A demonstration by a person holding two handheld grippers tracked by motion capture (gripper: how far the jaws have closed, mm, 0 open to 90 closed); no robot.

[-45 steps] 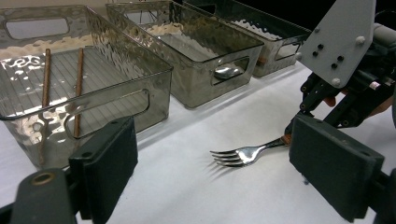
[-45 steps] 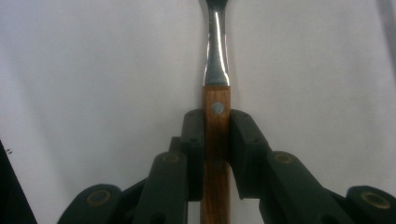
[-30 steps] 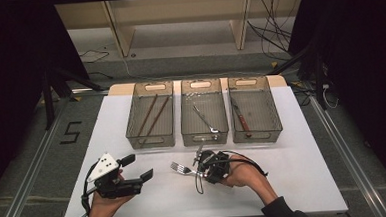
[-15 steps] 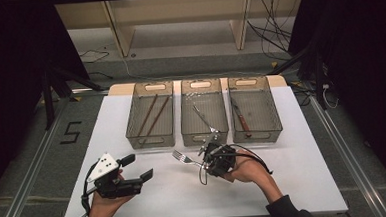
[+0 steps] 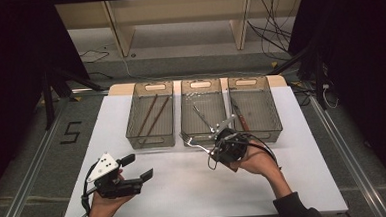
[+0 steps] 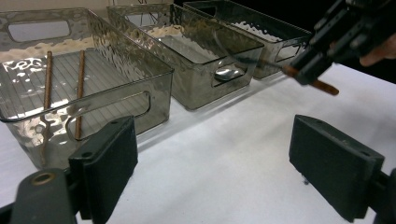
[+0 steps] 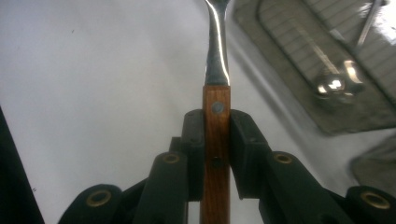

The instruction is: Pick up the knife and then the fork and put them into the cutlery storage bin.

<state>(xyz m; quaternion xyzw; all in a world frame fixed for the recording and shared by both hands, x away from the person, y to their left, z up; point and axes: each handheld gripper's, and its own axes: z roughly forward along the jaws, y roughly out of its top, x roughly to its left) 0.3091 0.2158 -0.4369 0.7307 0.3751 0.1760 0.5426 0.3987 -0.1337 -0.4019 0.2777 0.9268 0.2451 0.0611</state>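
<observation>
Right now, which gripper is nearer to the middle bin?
Right. The right gripper, shut on a fork, hangs at the near wall of the middle bin; the left gripper stays open near the table's front edge.

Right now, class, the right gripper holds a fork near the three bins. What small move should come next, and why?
Probably carry the fork forward over the middle bin. The right gripper is clamped on its wooden handle, the tines sit at that bin's near wall, and metal cutlery lies inside, whereas the left bin holds chopsticks.
</observation>
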